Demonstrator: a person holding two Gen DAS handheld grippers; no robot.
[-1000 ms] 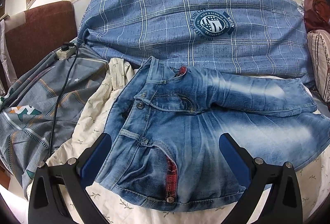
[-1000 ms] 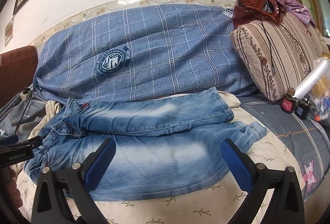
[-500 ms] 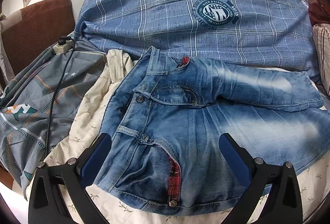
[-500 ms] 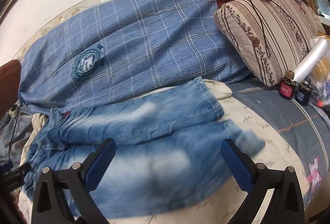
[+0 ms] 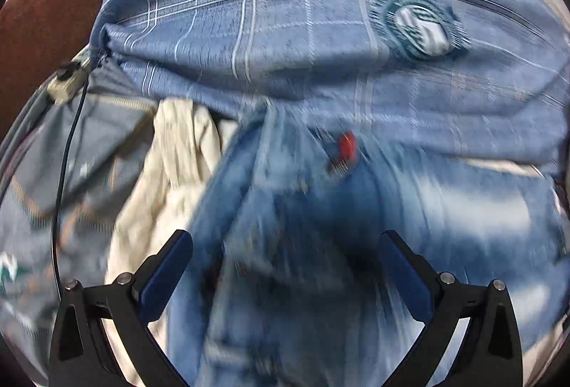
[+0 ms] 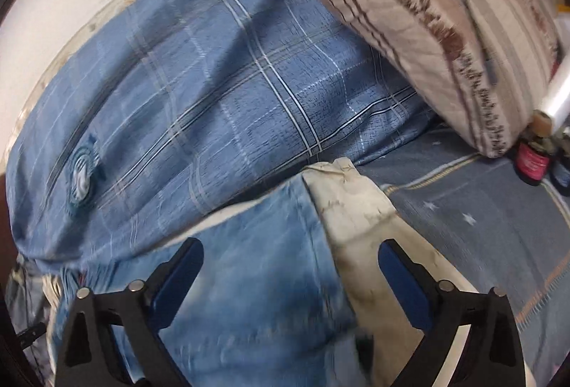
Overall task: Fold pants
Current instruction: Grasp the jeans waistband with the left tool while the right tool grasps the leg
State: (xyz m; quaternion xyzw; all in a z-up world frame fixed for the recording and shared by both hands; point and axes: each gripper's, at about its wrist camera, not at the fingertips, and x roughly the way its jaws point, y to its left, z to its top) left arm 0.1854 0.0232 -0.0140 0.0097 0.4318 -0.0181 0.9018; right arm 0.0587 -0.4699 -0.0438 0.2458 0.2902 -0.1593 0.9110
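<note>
Left wrist view, badly smeared by motion blur, looks down on the denim pants (image 5: 320,244), which lie spread on a cream floral sheet (image 5: 178,152) over the bed. The left gripper (image 5: 285,266) hangs low over the waistband end, its blue-padded fingers (image 5: 167,266) spread wide with denim showing between them and nothing clamped. A small red patch (image 5: 347,145) marks the far part of the waist. Beyond the pants lies a big blue plaid pillow (image 5: 285,31) with a round dark-green badge (image 5: 416,25). To the far left sit a brown cushion (image 5: 46,20) and a white power strip (image 5: 67,80) with a black cable running toward the near edge.

Right wrist view shows the right gripper (image 6: 290,276) over the leg end of the pants (image 6: 256,280), fingers equally wide apart and gripping nothing; the hem edge and the cream sheet (image 6: 356,209) lie between them. Far right, a striped beige pillow (image 6: 445,20) leans on the plaid one (image 6: 213,95), with two small dark bottles (image 6: 532,162) beside it on a grey-blue bedspread (image 6: 463,209).
</note>
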